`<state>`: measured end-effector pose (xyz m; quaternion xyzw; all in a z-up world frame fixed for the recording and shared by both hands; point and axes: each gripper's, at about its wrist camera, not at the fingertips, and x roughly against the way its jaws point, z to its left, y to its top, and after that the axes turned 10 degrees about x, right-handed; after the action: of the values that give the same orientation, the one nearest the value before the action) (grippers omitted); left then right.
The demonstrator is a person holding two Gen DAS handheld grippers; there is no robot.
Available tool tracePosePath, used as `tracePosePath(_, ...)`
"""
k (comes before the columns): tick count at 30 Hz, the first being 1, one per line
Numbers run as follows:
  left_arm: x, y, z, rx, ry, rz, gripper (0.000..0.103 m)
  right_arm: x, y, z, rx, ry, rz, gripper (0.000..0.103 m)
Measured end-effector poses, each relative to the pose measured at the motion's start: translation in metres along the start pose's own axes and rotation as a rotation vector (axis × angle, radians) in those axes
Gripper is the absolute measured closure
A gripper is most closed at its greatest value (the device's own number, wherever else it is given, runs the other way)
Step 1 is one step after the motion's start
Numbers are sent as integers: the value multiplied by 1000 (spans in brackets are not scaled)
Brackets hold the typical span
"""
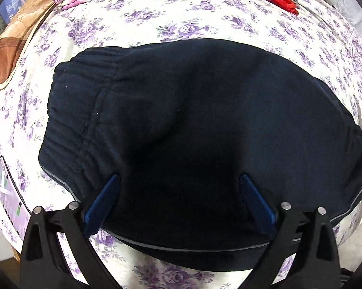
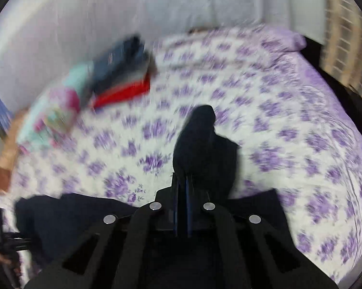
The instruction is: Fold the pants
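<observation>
Motion-blurred pants (image 2: 205,144) in right gripper (image 2: 182,183)

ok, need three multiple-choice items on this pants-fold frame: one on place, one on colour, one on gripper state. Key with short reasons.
1. Where does the elastic waistband of the pants lie in the left wrist view?
A. at the left end
B. at the right end
C. hidden under the stack

2. What colour is the flower print on the bedsheet?
A. green
B. purple
C. orange

3. How do the two grippers stand?
A. both open
B. both shut
C. left open, right shut on cloth

Key:
1 A, the gathered ribbing sits at the left end of the dark cloth.
2 B, purple blooms on a white ground in both views.
3 C, the left gripper has its blue fingers spread wide over the pants; the right gripper has its fingers pressed together with dark cloth rising from them.
</observation>
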<state>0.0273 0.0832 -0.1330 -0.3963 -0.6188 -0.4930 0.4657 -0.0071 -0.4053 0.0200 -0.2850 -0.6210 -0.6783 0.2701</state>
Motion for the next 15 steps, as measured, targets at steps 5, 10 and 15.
tracePosePath(5, 3, -4, 0, -39, -7, -15, 6, 20, -59, -65, -148, 7, 33, 97)
tracePosePath(10, 2, -9, -3, -46, -8, -17, 6, -33, -144, -90, -220, -76, 290, 91)
tracePosePath(15, 2, -11, -9, -34, -7, -11, 6, -13, -148, -87, -241, -180, 288, 69)
